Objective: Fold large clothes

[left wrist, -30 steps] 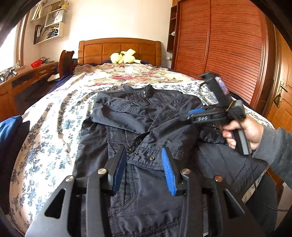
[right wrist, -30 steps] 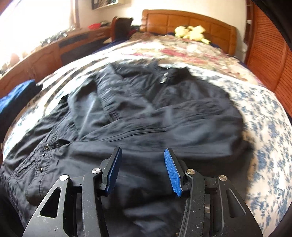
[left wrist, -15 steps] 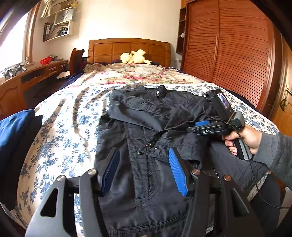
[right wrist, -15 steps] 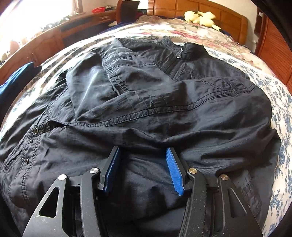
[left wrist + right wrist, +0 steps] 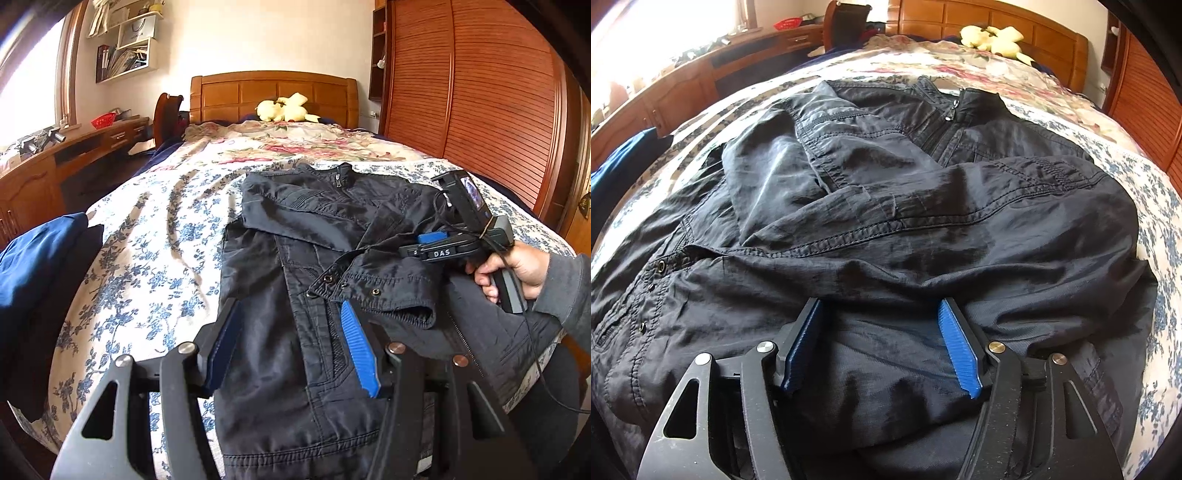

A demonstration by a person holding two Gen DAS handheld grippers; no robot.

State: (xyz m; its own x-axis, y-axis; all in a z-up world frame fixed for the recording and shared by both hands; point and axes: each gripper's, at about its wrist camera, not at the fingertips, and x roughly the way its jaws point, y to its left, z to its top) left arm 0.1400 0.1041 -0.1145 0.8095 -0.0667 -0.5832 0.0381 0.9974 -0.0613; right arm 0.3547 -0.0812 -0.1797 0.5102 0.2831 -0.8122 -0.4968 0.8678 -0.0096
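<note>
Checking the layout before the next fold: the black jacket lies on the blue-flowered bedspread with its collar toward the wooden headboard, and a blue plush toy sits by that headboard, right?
Not quite: the plush toy is pale yellow, as the left wrist view shows. The black jacket, blue-flowered bedspread and wooden headboard are as you say.

One short marking is showing, on the right gripper

White capital letters reading "DAS" are standing on the black side of the right gripper [image 5: 424, 245], seen from the left wrist view, just below its blue pad and ahead of the hand [image 5: 517, 269] gripping the handle. The books on the wall shelf [image 5: 122, 55] are appearing too small and blurred for any titles to be read.
</note>
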